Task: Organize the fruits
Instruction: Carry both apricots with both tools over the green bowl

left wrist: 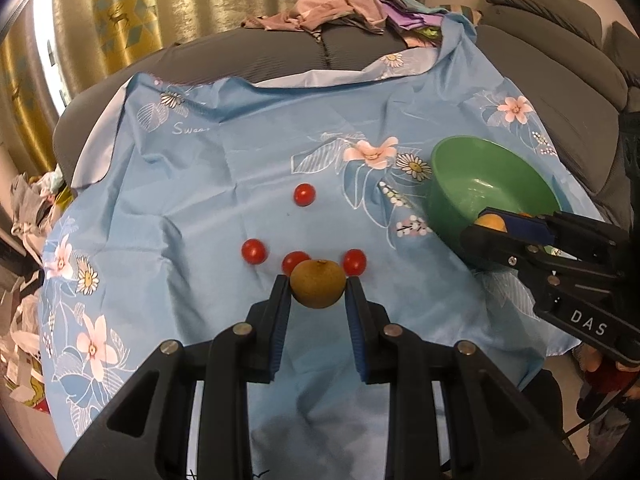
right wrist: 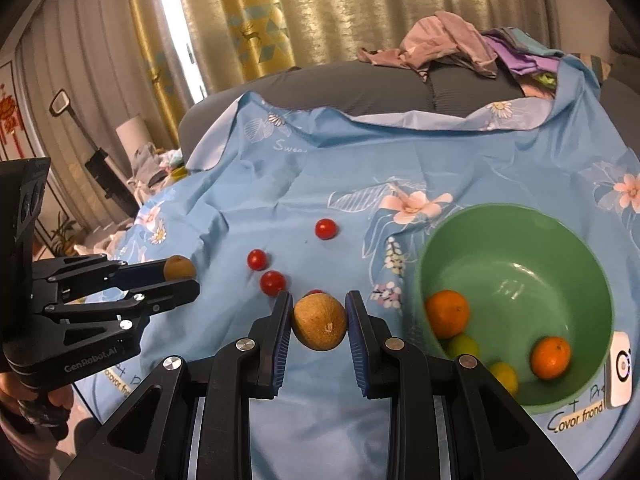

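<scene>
My left gripper (left wrist: 318,280) is shut on a brown round fruit (left wrist: 317,284), held above the blue flowered cloth (left wrist: 224,184); it also shows in the right wrist view (right wrist: 180,276). My right gripper (right wrist: 319,304) is shut on a second brown fruit (right wrist: 319,327), left of the green bowl (right wrist: 516,240); it shows in the left wrist view (left wrist: 486,224) at the bowl's (left wrist: 460,160) near rim. The bowl holds two oranges (right wrist: 447,313) and small yellow-green fruits (right wrist: 463,345). Several red cherry tomatoes (left wrist: 304,194) lie on the cloth (right wrist: 256,259).
The cloth covers a grey sofa seat (left wrist: 280,52). A pile of clothes (left wrist: 340,4) lies at the back. Sofa cushions (left wrist: 560,60) rise on the right. Gold curtains (right wrist: 300,12) hang behind. A white tag (right wrist: 622,368) sits by the bowl.
</scene>
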{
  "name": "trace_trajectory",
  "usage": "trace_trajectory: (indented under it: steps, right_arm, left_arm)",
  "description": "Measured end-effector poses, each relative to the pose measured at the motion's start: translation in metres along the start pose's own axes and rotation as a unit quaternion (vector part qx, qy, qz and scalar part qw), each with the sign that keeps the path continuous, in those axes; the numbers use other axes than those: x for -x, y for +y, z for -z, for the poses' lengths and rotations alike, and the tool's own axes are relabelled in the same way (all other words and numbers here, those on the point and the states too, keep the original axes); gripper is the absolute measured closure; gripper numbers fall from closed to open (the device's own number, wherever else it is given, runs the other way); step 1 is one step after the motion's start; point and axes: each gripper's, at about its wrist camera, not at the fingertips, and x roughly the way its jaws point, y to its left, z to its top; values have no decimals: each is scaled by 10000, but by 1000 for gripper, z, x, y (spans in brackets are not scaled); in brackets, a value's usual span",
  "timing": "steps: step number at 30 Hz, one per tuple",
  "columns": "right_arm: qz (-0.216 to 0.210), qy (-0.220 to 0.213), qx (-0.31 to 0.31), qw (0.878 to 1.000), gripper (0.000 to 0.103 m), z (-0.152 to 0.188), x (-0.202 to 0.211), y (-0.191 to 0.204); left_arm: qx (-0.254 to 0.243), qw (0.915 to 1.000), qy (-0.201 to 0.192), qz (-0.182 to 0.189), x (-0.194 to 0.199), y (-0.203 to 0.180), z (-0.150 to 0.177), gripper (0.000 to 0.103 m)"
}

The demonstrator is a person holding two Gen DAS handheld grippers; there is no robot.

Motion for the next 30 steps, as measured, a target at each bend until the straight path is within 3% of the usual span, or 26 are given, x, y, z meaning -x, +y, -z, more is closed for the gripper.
trace_trajectory:
  steps: [19, 30]
  right_arm:
    - [277, -207, -619, 9975, 74, 6, 17, -64]
    - [851, -232, -979, 9913, 74, 14, 29, -108]
  left_arm:
    - [-674, 9973, 88, 276, -27, -63, -36, 76]
    - [-929, 9932, 137, 690, -59, -108, -63, 76]
